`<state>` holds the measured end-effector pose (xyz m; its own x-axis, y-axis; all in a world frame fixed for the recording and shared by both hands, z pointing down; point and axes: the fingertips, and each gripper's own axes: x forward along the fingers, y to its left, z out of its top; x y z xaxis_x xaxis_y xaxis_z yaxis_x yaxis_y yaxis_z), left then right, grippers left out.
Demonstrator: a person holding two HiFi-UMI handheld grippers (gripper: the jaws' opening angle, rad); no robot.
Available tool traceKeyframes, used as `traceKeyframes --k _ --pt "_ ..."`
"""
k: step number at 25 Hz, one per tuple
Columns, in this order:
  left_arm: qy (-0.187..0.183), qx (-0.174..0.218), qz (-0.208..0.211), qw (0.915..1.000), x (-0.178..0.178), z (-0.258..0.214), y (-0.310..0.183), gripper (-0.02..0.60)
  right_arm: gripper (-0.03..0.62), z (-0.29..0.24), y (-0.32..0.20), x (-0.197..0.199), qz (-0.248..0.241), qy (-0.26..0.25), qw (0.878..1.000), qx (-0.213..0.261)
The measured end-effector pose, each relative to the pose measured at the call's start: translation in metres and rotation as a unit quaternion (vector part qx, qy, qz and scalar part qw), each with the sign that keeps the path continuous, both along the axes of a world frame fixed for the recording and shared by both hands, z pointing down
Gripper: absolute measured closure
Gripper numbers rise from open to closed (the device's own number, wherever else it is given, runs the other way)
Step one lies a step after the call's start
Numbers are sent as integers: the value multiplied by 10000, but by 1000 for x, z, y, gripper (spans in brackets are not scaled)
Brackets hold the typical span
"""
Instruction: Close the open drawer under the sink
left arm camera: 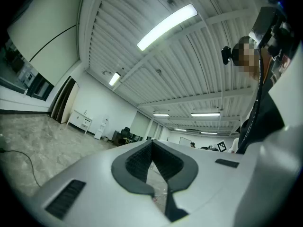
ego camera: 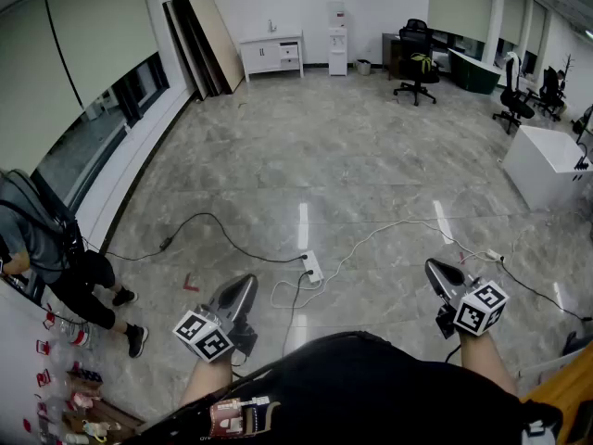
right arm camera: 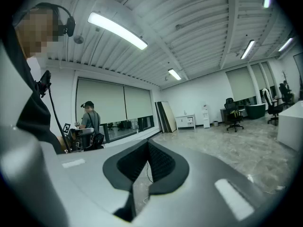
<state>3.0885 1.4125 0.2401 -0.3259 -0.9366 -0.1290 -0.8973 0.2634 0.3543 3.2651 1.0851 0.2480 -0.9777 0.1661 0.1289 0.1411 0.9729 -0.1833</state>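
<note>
Currently the left tongs (ego camera: 246, 284) and right tongs (ego camera: 434, 268) are clenched empty beside the power strip (ego camera: 313, 267); no sink drawer shows, and the strip's cables (ego camera: 213, 219) could trip the searching person

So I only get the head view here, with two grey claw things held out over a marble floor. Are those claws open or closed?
Observer: The left gripper is shut. Its own view shows the two dark pads meeting at the tips, with nothing between them.
Operator: And the other one?
Observer: The right gripper is shut too. Its own view shows the tips together and nothing held.
Operator: What's overhead? My view points down.
Observer: A ribbed white ceiling with long strip lights, switched on.
</note>
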Motion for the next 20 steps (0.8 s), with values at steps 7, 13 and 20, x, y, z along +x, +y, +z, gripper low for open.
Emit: traceKeyframes --k 7,13,20 --pt "9 -9 32 10000 7 4 -17 581 594 1 -13 5 -47 -16 10000 21" --pt "-7 -12 101 9999 16 0 -40 581 594 -7 -30 14 -72 -57 9997 229" --pt "-18 -34 154 9999 33 -1 -71 581 594 -5 -64 35 32 -123 9999 -110"
